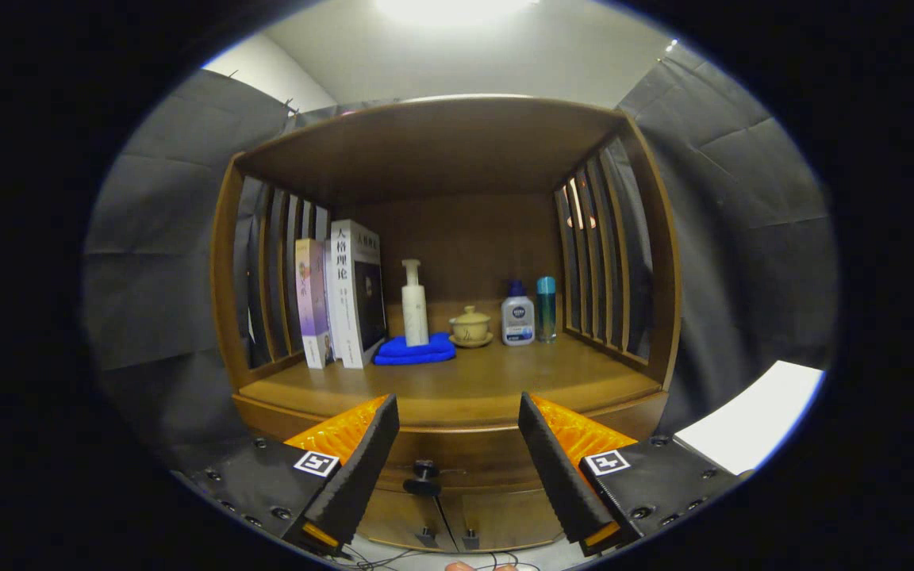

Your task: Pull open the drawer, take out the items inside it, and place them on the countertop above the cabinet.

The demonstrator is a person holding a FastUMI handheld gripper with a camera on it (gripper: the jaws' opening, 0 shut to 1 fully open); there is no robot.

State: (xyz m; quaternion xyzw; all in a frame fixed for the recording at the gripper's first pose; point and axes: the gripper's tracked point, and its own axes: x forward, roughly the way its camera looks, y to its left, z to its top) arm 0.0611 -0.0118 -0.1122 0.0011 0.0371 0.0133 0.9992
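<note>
My gripper (457, 412) stands open, its two fingers spread wide in front of a wooden cabinet. Between the fingers and a little beyond them is the shut drawer front (465, 460) with its dark knob (424, 473). Nothing lies between the fingers. Above the drawer runs the wooden countertop (489, 381), set inside a shelf alcove with slatted sides. The inside of the drawer is hidden.
On the countertop stand two upright books (344, 293), a white pump bottle (414, 305) on a folded blue cloth (416, 350), a lidded tea cup on a saucer (470, 326), a small white bottle (517, 316) and a teal bottle (546, 308). Cabinet doors (457, 519) sit below the drawer.
</note>
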